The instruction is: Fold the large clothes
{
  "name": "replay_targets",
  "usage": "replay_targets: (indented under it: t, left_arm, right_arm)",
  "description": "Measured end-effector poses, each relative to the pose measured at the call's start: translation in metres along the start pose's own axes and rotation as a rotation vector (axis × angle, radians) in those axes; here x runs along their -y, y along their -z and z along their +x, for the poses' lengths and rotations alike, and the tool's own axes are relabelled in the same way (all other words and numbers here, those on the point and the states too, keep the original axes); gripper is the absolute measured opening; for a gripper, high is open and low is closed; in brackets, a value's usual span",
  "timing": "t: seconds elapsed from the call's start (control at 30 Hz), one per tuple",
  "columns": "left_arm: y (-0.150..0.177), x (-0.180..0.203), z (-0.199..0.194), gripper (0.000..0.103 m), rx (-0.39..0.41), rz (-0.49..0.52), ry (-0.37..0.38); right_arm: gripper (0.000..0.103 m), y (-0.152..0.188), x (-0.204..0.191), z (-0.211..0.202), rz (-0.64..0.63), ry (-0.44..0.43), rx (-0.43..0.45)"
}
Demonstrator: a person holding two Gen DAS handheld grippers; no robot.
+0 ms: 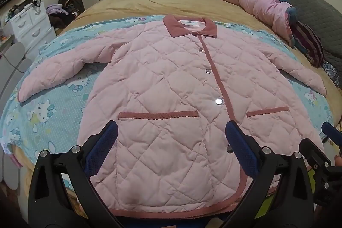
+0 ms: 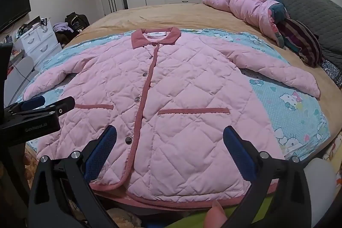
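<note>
The pink quilted jacket [image 1: 171, 87] lies flat, front up and snapped shut, on a blue cartoon-print sheet [image 1: 44, 108] spread over the tan bed [image 1: 171, 1], collar away from the cameras and both sleeves spread out. Its 2 trimmed pockets [image 1: 158, 115] lie flat; whether anything is in them cannot be told. The left gripper [image 1: 171, 138] and right gripper [image 2: 170, 140] hover above the hem, jaws wide apart, holding nothing. Bunched pink bedding [image 2: 245, 8] sits by the grey headboard [image 2: 310, 8].

My left gripper [image 1: 171, 146] and right gripper [image 2: 170, 151] hang clear above the jacket's [image 1: 162, 82] near hem; clothes pile [image 1: 267, 3] crowds the bed's [image 1: 171, 3] far right.
</note>
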State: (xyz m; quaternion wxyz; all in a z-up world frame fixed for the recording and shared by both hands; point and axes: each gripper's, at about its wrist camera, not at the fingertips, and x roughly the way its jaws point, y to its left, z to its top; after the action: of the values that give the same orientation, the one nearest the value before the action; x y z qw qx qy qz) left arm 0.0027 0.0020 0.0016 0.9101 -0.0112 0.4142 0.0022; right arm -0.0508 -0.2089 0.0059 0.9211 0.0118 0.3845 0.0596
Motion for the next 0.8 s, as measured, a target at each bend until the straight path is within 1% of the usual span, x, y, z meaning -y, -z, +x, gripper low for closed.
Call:
replay_targets:
  t: [0.8]
  left_arm:
    - [-0.0012, 0.0005, -0.0003, 0.094, 0.002, 0.002, -0.004]
  right_arm:
    - [0.099, 0.0010, -0.0046, -0.0003, 0.007, -0.012, -0.004]
